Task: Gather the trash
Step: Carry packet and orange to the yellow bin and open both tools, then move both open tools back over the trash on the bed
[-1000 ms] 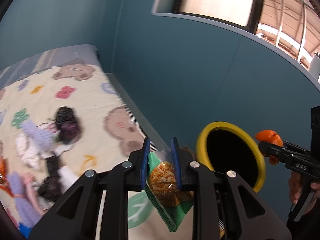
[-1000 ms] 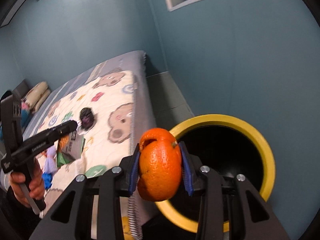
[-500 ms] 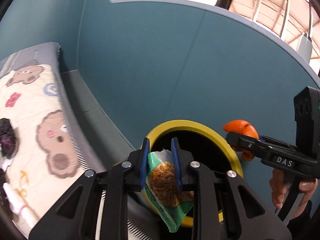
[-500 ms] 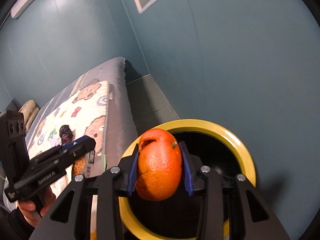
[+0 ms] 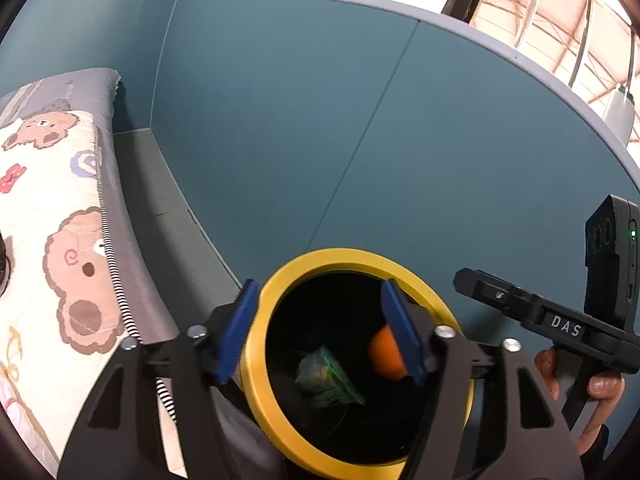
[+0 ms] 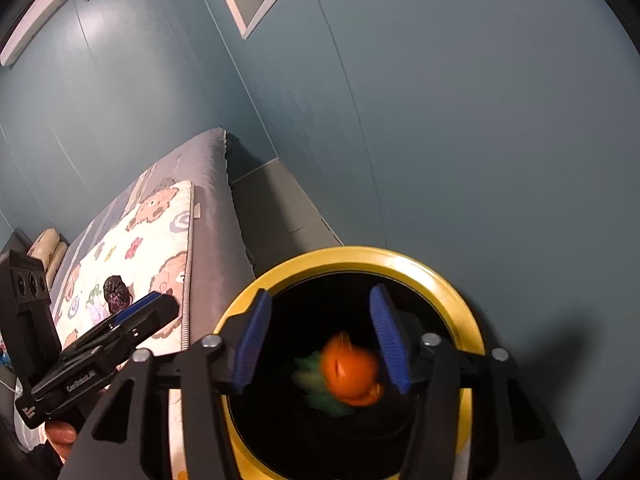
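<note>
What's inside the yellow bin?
Inside the yellow bin you can see a green snack wrapper and an orange peel. The bottom is too dark to show anything else.

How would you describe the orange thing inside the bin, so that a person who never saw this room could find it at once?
Beside the bed with the bear-print blanket, against the blue wall, stands a dark bin with a yellow rim. Inside its black opening, below the open right gripper, are two things. The orange peel is the rounded, bright orange one; its neighbour, the snack packet, is green and angular.
</note>
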The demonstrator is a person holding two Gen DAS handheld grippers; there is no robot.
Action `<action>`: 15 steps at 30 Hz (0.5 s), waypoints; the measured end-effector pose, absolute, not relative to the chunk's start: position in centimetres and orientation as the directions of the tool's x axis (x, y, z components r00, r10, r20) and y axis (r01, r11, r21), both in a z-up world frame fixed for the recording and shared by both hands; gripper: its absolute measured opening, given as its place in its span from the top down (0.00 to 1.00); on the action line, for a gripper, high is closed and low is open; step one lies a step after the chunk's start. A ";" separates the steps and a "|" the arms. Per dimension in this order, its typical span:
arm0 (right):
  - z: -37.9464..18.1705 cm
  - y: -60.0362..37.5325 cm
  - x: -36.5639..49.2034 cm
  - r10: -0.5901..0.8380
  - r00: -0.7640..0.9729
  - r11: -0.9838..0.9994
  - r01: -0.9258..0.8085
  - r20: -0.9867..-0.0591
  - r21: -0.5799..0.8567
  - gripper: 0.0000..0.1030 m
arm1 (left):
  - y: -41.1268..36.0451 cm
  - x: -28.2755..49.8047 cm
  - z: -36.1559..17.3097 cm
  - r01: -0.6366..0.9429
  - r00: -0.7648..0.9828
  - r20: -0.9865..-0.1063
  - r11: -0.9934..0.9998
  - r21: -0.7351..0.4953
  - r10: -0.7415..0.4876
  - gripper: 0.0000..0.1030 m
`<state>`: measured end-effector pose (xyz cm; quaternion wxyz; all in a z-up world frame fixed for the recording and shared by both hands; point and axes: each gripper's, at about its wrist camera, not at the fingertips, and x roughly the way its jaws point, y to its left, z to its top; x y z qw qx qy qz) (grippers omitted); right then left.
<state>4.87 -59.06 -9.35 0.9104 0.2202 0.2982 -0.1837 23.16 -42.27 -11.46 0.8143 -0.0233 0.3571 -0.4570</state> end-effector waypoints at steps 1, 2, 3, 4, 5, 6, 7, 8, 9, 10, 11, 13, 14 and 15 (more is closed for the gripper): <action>-9.3 -59.0 4.7 -0.212 0.751 0.834 0.473 -0.625 0.286 0.50 | -42.0 23.3 -11.4 0.722 0.336 -0.558 0.588 -0.364 -0.759 0.32; -9.2 -59.0 4.6 -0.219 0.749 0.831 0.479 -0.625 0.282 0.49 | -41.5 23.4 -11.4 0.717 0.345 -0.555 0.594 -0.364 -0.757 0.28; -9.2 -59.0 4.4 -0.221 0.748 0.830 0.482 -0.625 0.282 0.47 | -41.1 23.5 -11.4 0.710 0.357 -0.554 0.604 -0.363 -0.752 0.26; -9.2 -58.9 4.2 -0.221 0.749 0.829 0.482 -0.625 0.284 0.45 | -40.6 23.6 -11.4 0.706 0.363 -0.552 0.609 -0.363 -0.750 0.22; -9.2 -58.6 4.1 -0.221 0.749 0.829 0.482 -0.625 0.284 0.44 | -40.0 23.7 -11.4 0.701 0.372 -0.550 0.615 -0.361 -0.747 0.20; -9.2 -58.3 3.9 -0.224 0.748 0.830 0.483 -0.625 0.280 0.44 | -39.4 23.3 -10.8 0.696 0.382 -0.550 0.623 -0.357 -0.742 0.19; -9.2 -58.0 3.8 -0.232 0.746 0.832 0.485 -0.625 0.270 0.42 | -38.9 23.3 -10.8 0.690 0.400 -0.552 0.637 -0.345 -0.732 0.16; -9.4 -57.4 4.0 -0.240 0.744 0.834 0.487 -0.624 0.260 0.41 | -38.3 23.3 -10.7 0.682 0.418 -0.553 0.651 -0.333 -0.721 0.14; -9.4 -57.1 3.8 -0.245 0.743 0.836 0.487 -0.623 0.252 0.39 | -37.5 23.3 -10.6 0.675 0.433 -0.553 0.663 -0.325 -0.712 0.13; -9.4 -56.5 3.7 -0.250 0.742 0.841 0.485 -0.622 0.240 0.36 | -37.0 23.4 -10.5 0.670 0.440 -0.552 0.668 -0.323 -0.708 0.11; -9.5 -56.0 3.9 -0.252 0.741 0.844 0.483 -0.622 0.233 0.35 | -35.6 23.2 -10.5 0.661 0.455 -0.549 0.679 -0.319 -0.701 0.09; -9.5 -54.9 3.9 -0.252 0.742 0.854 0.472 -0.621 0.218 0.31 | -33.8 23.0 -10.2 0.642 0.493 -0.545 0.706 -0.299 -0.679 0.08; -9.4 -54.3 3.9 -0.251 0.744 0.859 0.466 -0.619 0.212 0.31 | -33.1 23.1 -9.9 0.635 0.505 -0.544 0.716 -0.291 -0.670 0.08; -9.3 -54.0 3.8 -0.251 0.745 0.862 0.462 -0.618 0.207 0.29 | -32.1 22.0 -9.3 0.627 0.518 -0.543 0.725 -0.284 -0.661 0.08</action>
